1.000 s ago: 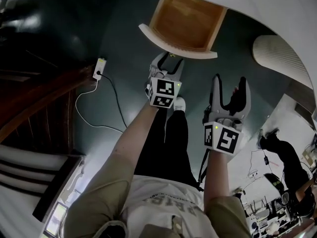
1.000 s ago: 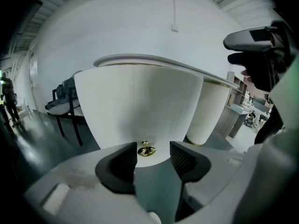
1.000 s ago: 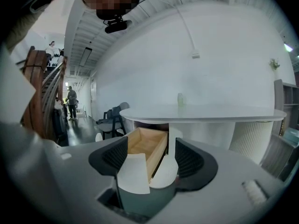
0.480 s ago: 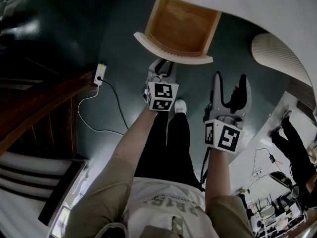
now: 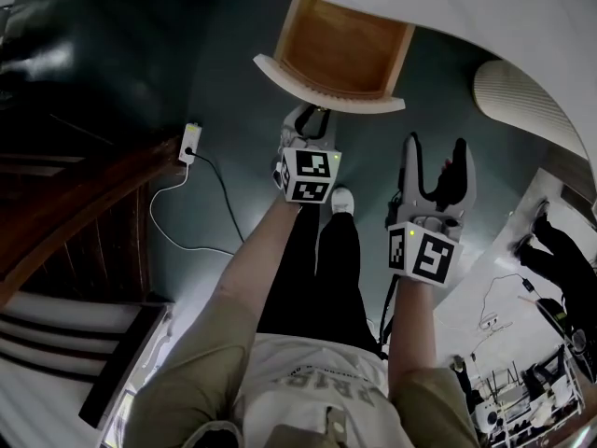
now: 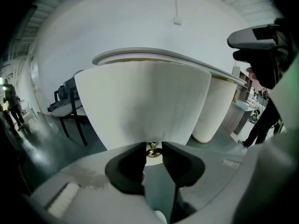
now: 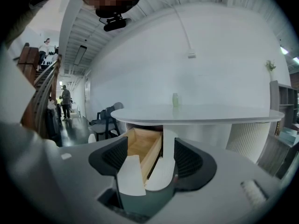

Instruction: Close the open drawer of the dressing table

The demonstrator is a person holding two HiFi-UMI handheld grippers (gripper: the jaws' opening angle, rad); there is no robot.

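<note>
— Left claw [image 6: 153, 153]: what is it doing right now?
— You are clenching it on the brass knob [image 6: 153, 149] of the drawer front [image 6: 145, 101]. Its jaws have just been closing, and the pads are pressing the knob from both sides.
— And the drawer [image 5: 343, 52]?
— It is standing pulled well out from under the bench [image 5: 485, 17], so you are gripping what you likely need for pushing it in. Your right claw [image 5: 434, 155] is hanging released and empty, well apart from the drawer.

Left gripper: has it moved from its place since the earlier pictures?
No. The left gripper remains at the drawer front; only its jaws have just been closing on the brass knob.
</note>
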